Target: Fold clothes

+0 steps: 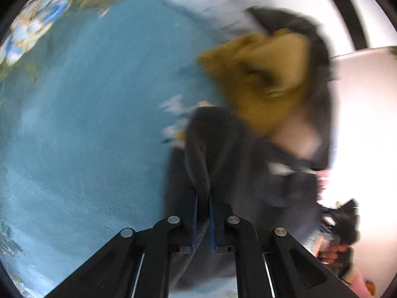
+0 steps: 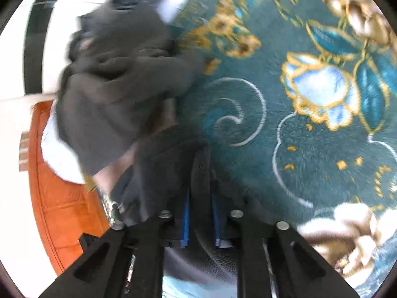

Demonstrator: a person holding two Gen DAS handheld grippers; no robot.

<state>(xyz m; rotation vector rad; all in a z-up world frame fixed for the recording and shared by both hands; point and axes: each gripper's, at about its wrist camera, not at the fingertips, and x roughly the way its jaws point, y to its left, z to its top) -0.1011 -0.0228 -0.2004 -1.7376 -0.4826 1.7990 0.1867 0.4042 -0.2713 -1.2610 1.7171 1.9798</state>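
A dark grey fleece garment (image 1: 238,159) hangs bunched over a teal carpet, blurred by motion. My left gripper (image 1: 203,198) is shut on a fold of its edge, which runs down between the blue pads. A mustard-yellow cloth (image 1: 263,79) lies against the garment's upper part. In the right wrist view the same dark garment (image 2: 119,94) is heaped at the left, and my right gripper (image 2: 201,193) is shut on a dark strip of it that passes between the blue pads.
The floral teal carpet (image 2: 310,129) with gold and white flowers fills the right view; plain teal carpet (image 1: 86,124) fills the left view. An orange wooden panel (image 2: 57,198) and white floor lie at the left edge. A dark cluttered heap (image 1: 342,223) sits at the right.
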